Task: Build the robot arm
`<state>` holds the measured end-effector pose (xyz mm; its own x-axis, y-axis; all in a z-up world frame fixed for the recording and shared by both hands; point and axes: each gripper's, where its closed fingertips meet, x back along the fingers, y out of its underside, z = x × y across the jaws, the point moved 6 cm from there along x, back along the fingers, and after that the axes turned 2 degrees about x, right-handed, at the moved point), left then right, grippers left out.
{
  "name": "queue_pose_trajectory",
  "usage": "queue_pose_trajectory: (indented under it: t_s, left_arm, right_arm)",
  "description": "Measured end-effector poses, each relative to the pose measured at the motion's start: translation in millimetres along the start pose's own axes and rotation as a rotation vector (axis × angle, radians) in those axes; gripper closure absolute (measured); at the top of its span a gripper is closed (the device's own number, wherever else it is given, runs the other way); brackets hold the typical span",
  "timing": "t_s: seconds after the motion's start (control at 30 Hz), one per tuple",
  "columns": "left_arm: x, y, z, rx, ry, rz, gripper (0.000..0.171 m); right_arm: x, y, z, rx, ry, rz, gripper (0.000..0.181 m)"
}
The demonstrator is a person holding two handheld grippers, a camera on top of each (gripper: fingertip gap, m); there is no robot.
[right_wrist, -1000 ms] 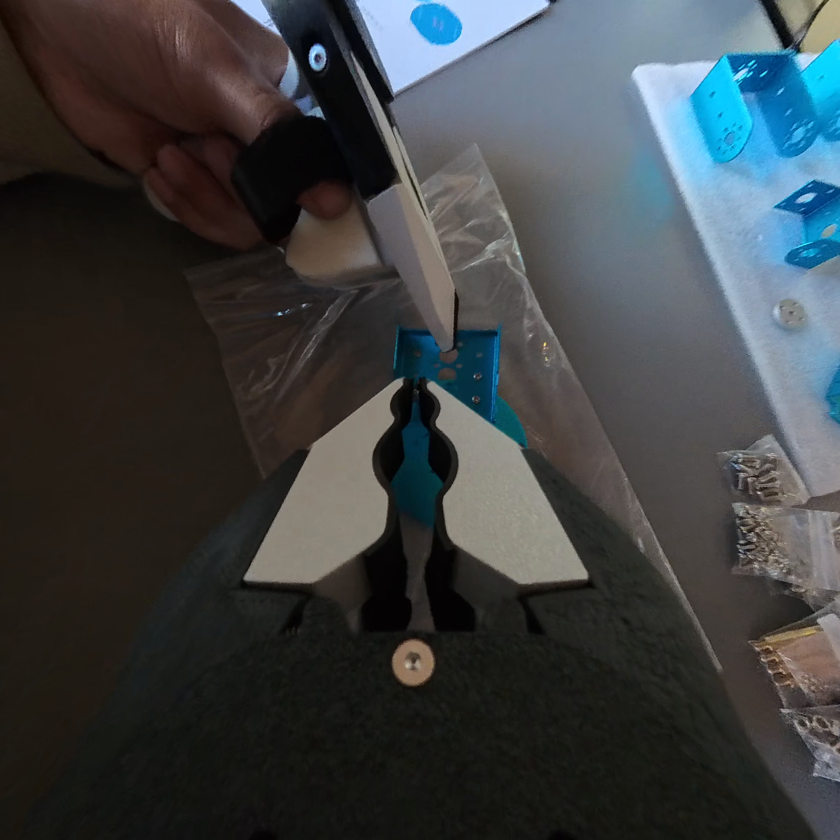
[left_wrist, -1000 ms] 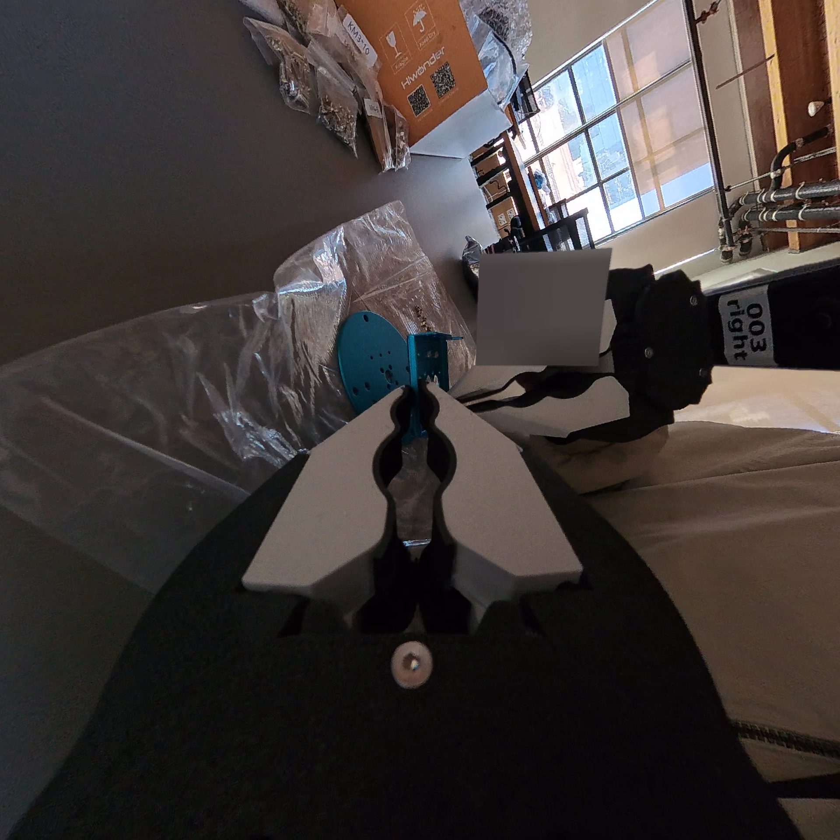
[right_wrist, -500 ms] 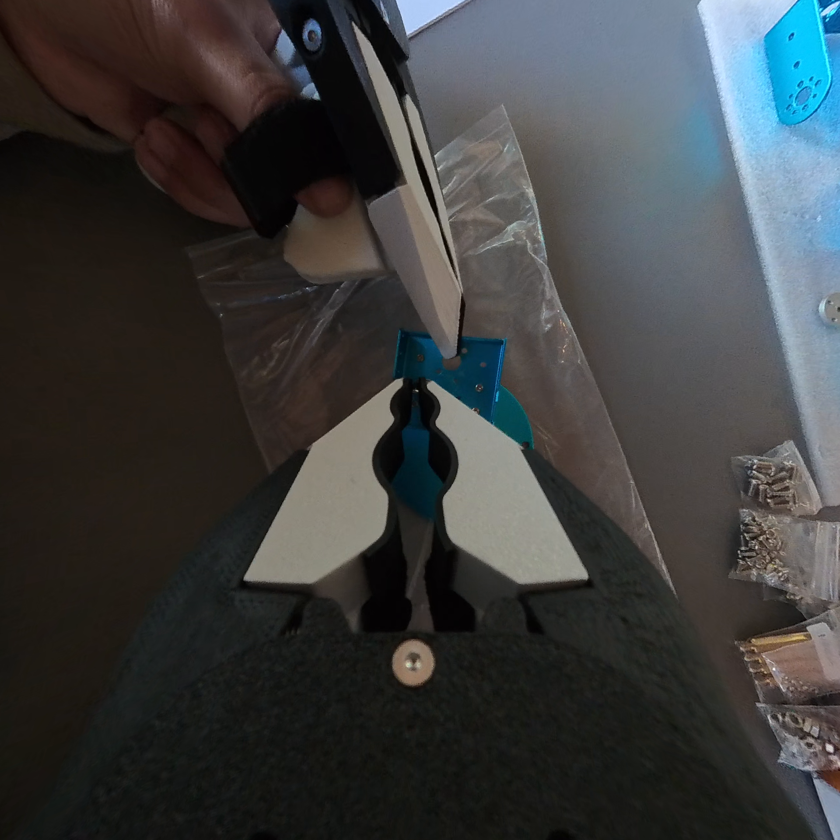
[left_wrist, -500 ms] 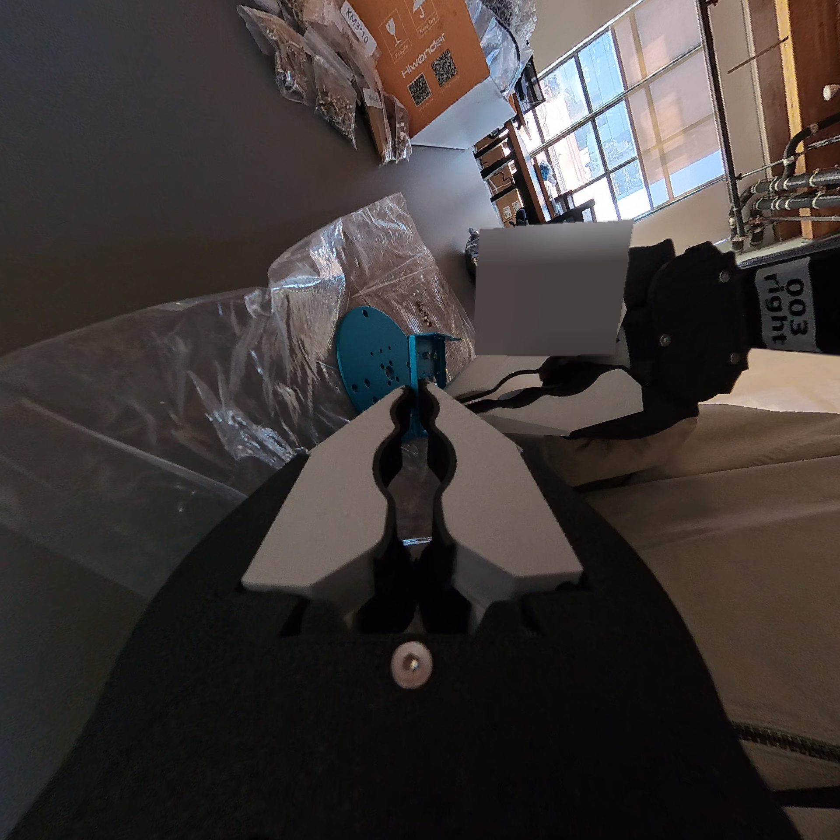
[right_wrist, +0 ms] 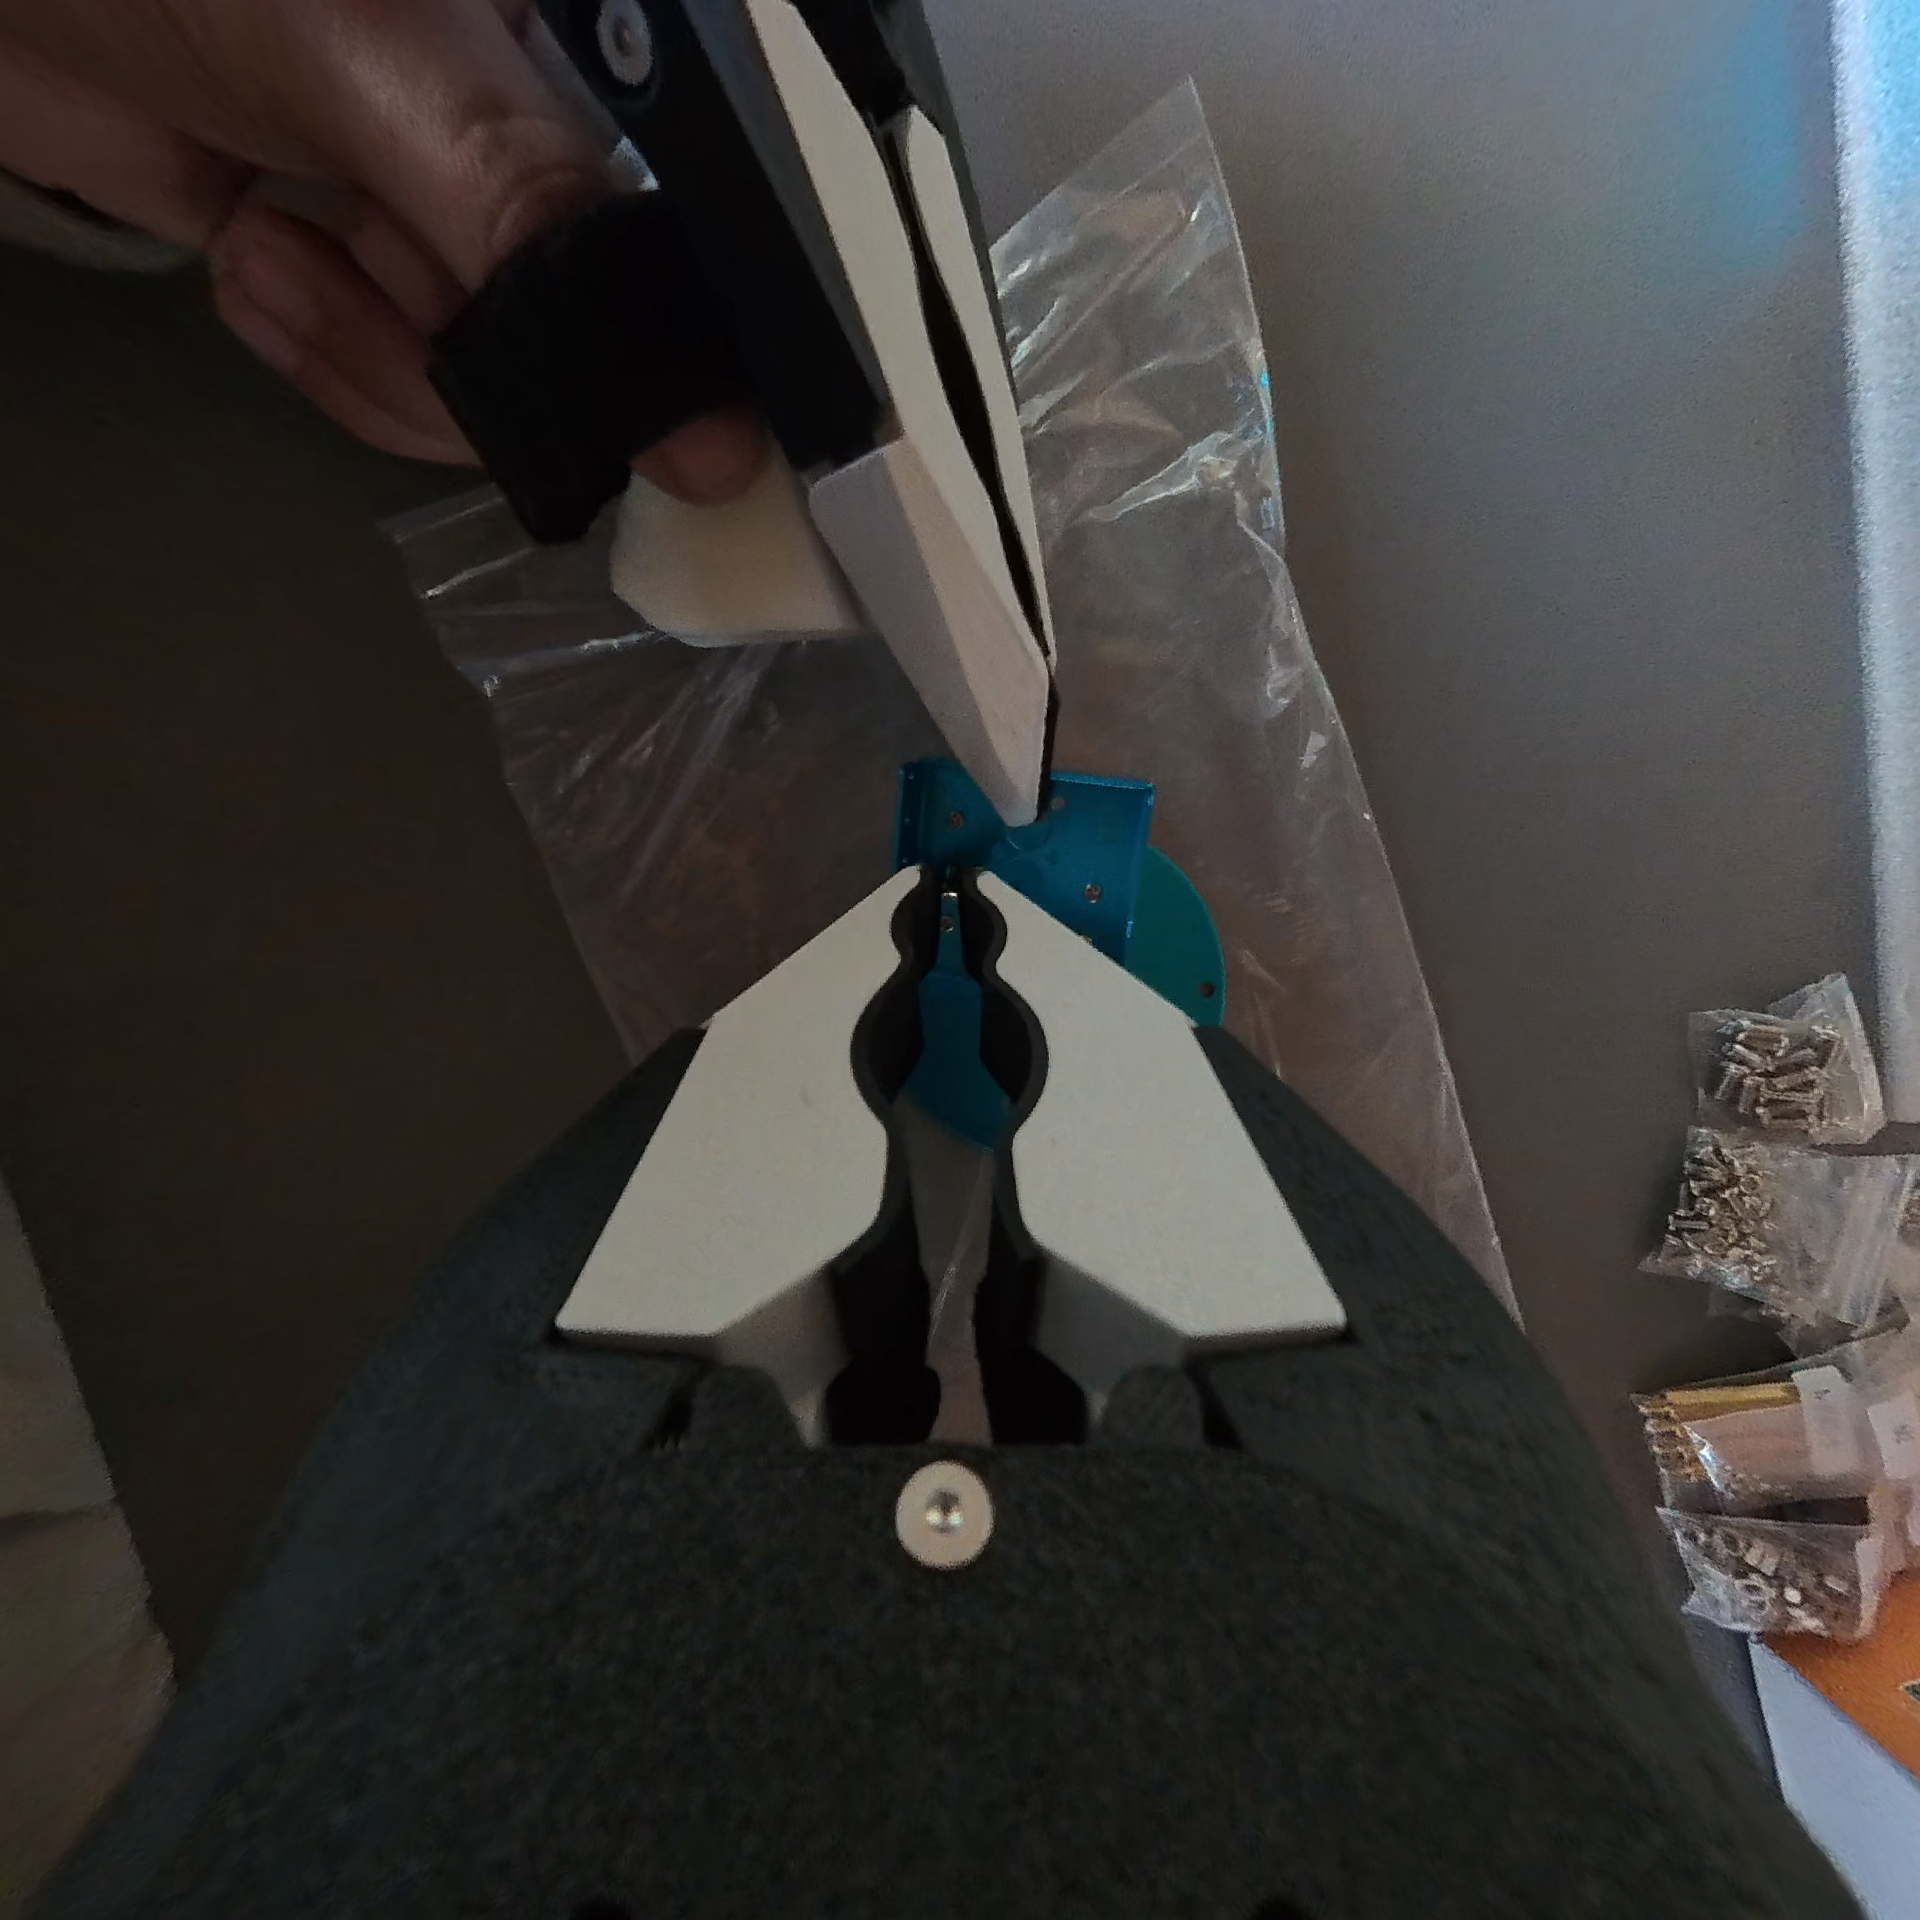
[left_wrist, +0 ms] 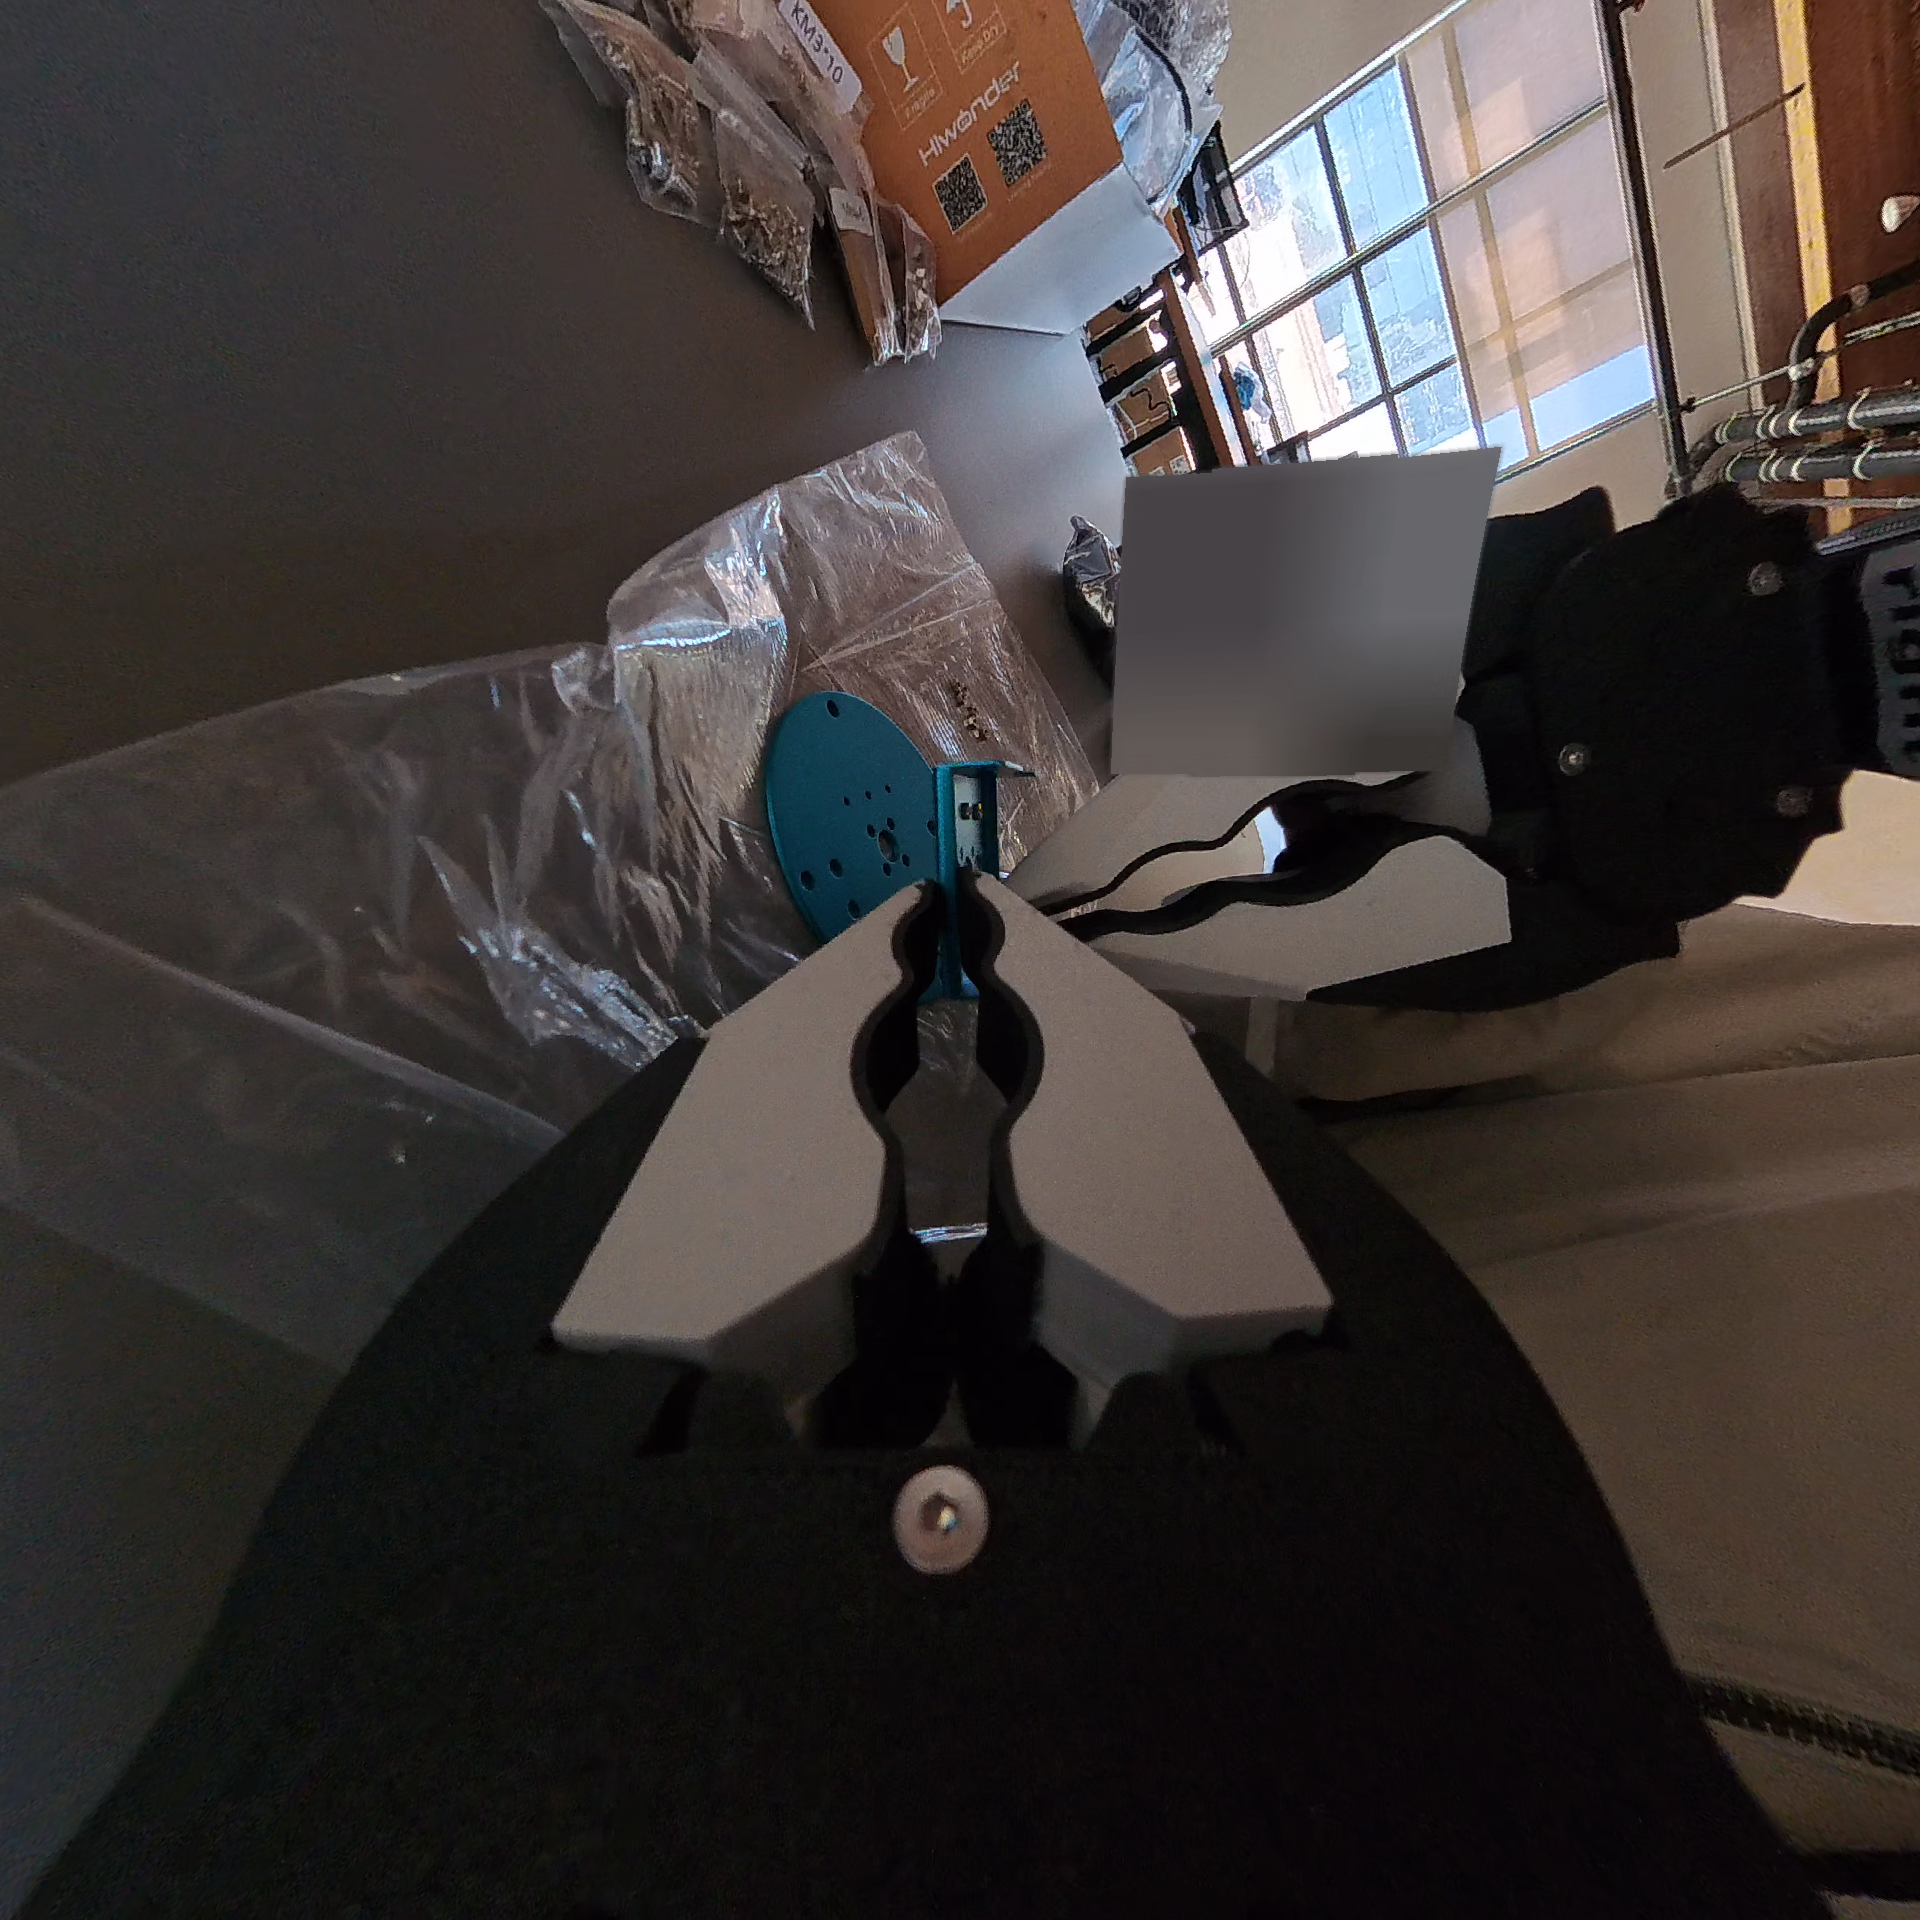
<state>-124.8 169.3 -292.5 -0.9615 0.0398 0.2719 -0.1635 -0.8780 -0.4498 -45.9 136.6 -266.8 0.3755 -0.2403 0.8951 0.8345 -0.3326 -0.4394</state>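
Note:
A blue metal bracket (left_wrist: 975,831) joined to a round blue disc (left_wrist: 831,821) is held above a clear plastic bag (left_wrist: 468,831). My left gripper (left_wrist: 948,883) is shut on the bracket's edge. My right gripper (left_wrist: 1049,896) comes in from the right and meets the same part. In the right wrist view, my right gripper (right_wrist: 951,883) is shut on a side flange of the bracket (right_wrist: 1086,852), with the disc (right_wrist: 1179,935) behind it. My left gripper (right_wrist: 1023,805) reaches down from above, pinching the bracket's top face, with a person's hand (right_wrist: 364,208) on its grip.
The plastic bag (right_wrist: 1195,623) lies on the grey table. Small bags of screws (right_wrist: 1766,1070) lie at the right, an orange box (right_wrist: 1849,1683) below them. A white foam tray (right_wrist: 1881,312) runs along the right edge. Another orange box (left_wrist: 987,135) and screw bags (left_wrist: 748,177) lie far off. Less than 4 cm separates the two grippers' tips.
Both grippers stay shut on the bracket. The held part has turned, showing more of the disc's face. The right wrist view has swung away from the foam tray, whose blue parts have left the frame.

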Motion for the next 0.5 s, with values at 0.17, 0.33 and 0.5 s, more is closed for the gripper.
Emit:
queue_pose_trajectory:
  t_s: [0.17, 0.33, 0.5]
  left_arm:
    - [0.4, -0.4, -0.2, 0.008, 0.003, 0.005, 0.170]
    - [2.2, -2.1, -0.9, 0.037, 0.023, 0.016, 0.170]
    - [3.9, -3.8, -0.8, 0.073, 0.058, 0.026, 0.170]
  right_arm:
    - [-0.1, -4.2, 0.0, 0.036, 0.032, -0.028, 0.179]
    - [0.3, -6.0, 1.5, 0.036, 0.035, -0.019, 0.179]
    - [3.8, -6.8, 3.9, -0.008, 0.007, 0.014, 0.179]
